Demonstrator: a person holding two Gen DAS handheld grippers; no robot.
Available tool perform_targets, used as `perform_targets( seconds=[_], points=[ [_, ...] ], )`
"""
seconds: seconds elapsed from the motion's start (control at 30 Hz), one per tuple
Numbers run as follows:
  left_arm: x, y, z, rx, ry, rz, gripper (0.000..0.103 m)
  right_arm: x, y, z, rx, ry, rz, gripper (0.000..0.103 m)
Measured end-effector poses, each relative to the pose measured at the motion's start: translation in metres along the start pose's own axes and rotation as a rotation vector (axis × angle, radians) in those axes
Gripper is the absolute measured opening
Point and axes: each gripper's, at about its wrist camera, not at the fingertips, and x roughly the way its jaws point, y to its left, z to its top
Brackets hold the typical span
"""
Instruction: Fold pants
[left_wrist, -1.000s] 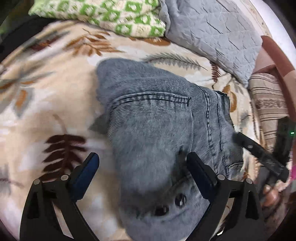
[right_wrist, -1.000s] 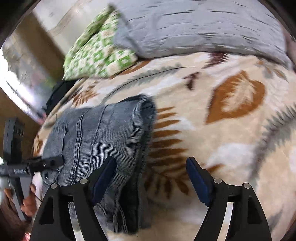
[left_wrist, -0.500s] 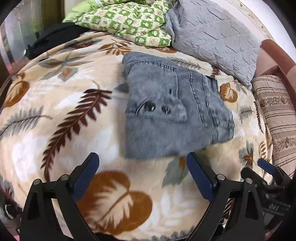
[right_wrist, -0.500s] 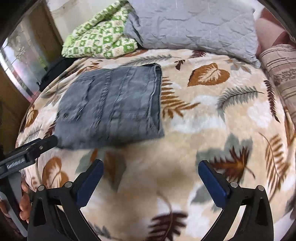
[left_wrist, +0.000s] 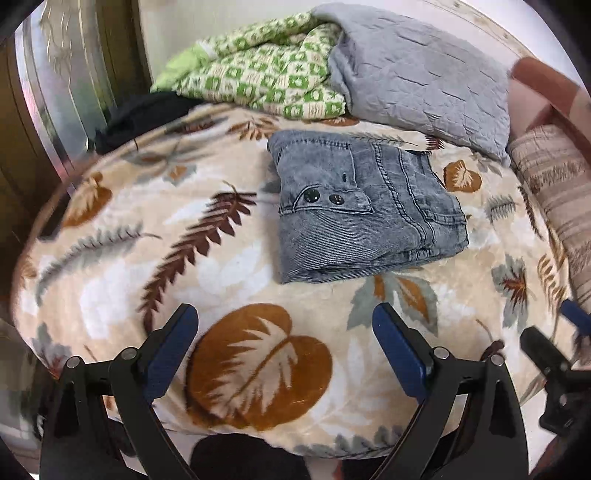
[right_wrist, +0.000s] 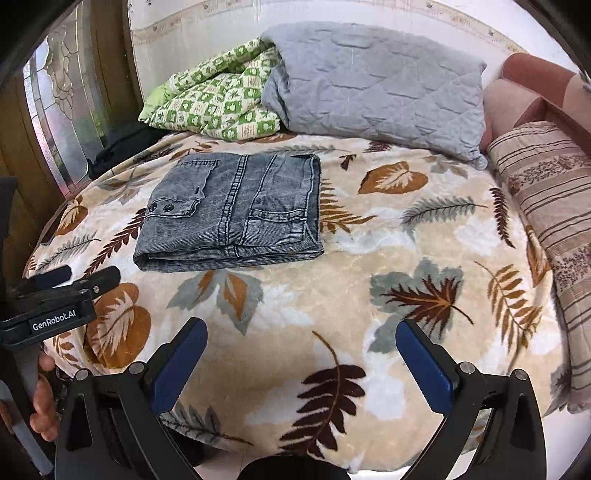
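leaf-print blanket (right_wrist: 369, 266) bears folded grey pants (right_wrist: 236, 210), hand-held grippers apart.

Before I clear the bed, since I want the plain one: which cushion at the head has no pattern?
The grey quilted pillow; the green checked quilt and striped cushion beside it are patterned.

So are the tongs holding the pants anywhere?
No. Both the left tongs and right tongs are open and empty; the folded pants lie alone on the blanket.
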Motion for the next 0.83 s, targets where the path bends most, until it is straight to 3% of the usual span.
perform_targets(
  seconds=[0.13, 0.57, 0.83],
  points=[
    [-0.006, -0.005, -0.007, 0.052, -0.007, 0.007, 0.097, -0.009, -0.001, -0.007, 0.000, -0.024, -0.014, 0.102],
    [-0.009, -0.024, -0.020, 0.100, 0.047, -0.096, 0.097, -0.012, -0.005, -0.015, -0.016, -0.018, -0.046, 0.102],
    [-0.026, -0.039, -0.019, 0.143, 0.003, -0.127, 0.097, -0.013, -0.009, -0.013, -0.014, -0.018, -0.061, 0.102]
  ],
)
